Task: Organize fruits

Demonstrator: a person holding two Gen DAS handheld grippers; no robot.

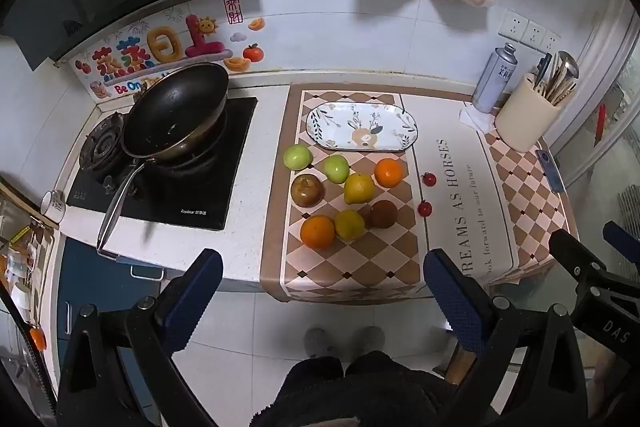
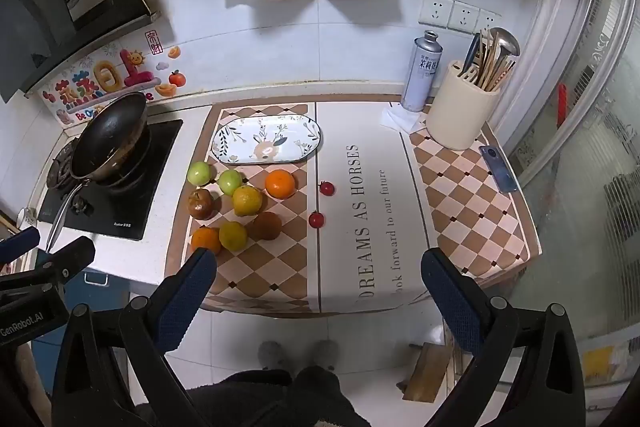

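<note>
Lying long-axis left-right behind fruits (image 1: pixel 344 195): plate (image 1: pixel 320 131); both grippers open-fingered.

1. The left gripper (image 1: pixel 322 291) is held out in the air, its 2 blue-padded fingers (image 1: pixel 194 291) spread wide with nothing between them.
2. The right gripper (image 2: pixel 318 291) is likewise raised, its 2 fingers (image 2: pixel 452 295) wide apart and holding nothing.
3. The 2 grippers sit side by side: each shows at the edge of the other's view, the right gripper (image 1: pixel 600 267) and the left gripper (image 2: pixel 44 263).
4. The person's dark-clad legs (image 1: pixel 360 383) stand below, with 2 grey slippers (image 2: pixel 296 353).
</note>
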